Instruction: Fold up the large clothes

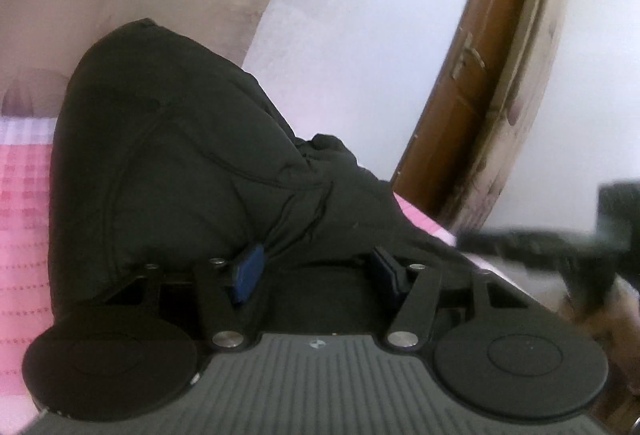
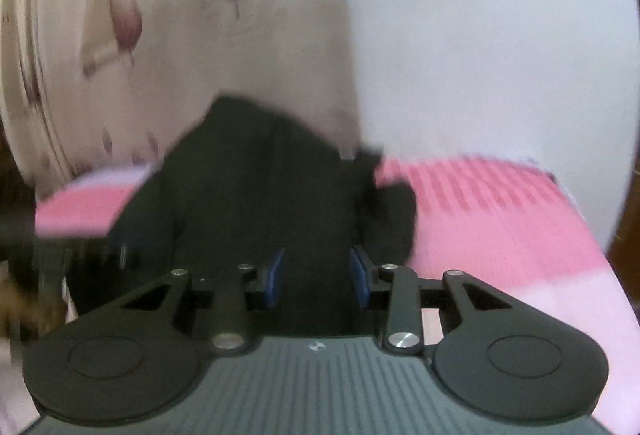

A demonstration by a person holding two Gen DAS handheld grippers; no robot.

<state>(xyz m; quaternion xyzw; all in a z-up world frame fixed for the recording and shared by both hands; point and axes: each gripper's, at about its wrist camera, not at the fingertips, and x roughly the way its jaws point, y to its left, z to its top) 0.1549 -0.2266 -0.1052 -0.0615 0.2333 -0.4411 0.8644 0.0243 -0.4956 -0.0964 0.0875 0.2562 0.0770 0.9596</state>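
Note:
A bulky black jacket (image 1: 180, 155) lies heaped on a pink bed sheet (image 1: 24, 215). In the left wrist view my left gripper (image 1: 316, 269) has its blue pads (image 1: 250, 269) sunk into the jacket's near edge, with a thick fold filling the gap between them. In the blurred right wrist view the same black jacket (image 2: 248, 187) rises from my right gripper (image 2: 316, 275). Its blue pads (image 2: 274, 275) stand closer together, dark cloth fills the space between them, and the pink sheet (image 2: 500, 227) lies beyond.
A brown wooden door (image 1: 472, 107) stands at the right behind the bed, and a cream printed curtain (image 2: 100, 35) hangs at the back. A blurred dark shape (image 1: 580, 239) reaches in from the right edge of the left wrist view. The bed's right side shows bare sheet.

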